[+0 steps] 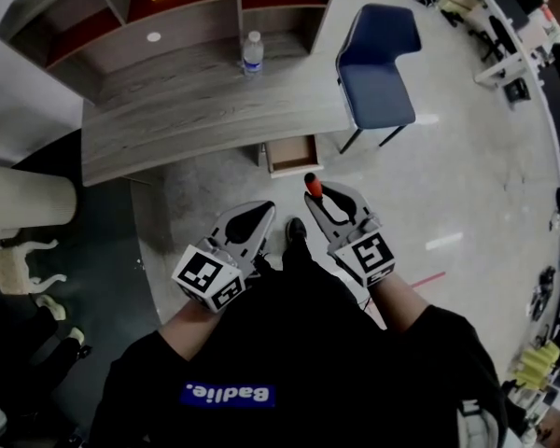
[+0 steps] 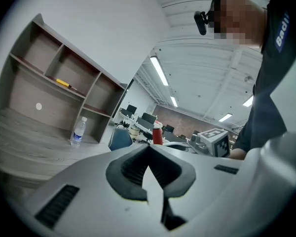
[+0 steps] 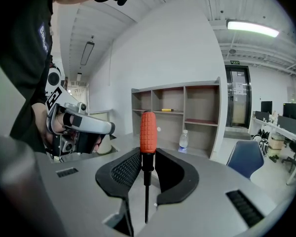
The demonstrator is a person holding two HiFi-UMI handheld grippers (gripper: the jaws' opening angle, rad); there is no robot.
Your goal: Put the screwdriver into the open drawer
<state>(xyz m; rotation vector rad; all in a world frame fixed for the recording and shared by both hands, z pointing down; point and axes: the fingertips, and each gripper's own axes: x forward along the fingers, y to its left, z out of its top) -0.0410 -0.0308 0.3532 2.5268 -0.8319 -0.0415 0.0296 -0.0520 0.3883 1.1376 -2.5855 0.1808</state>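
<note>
While the screwdriver (image 3: 148, 130) sits clamped in my right gripper (image 3: 148, 158), the step in hand looks like the carry toward the open drawer (image 1: 291, 153). It juts out from under the counter (image 1: 196, 110), well ahead of me across the floor. Nothing has gone into it yet. Next, I judge, I must bring the right gripper over the drawer's mouth, lower it so the tool lies inside the walls, and only then let go.

My right jaws are closed on the dark shaft just under the orange handle, which sticks out past the tips. My left gripper (image 2: 148, 151) hangs near the right one, its jaws closed tip to tip with nothing between them.
</note>
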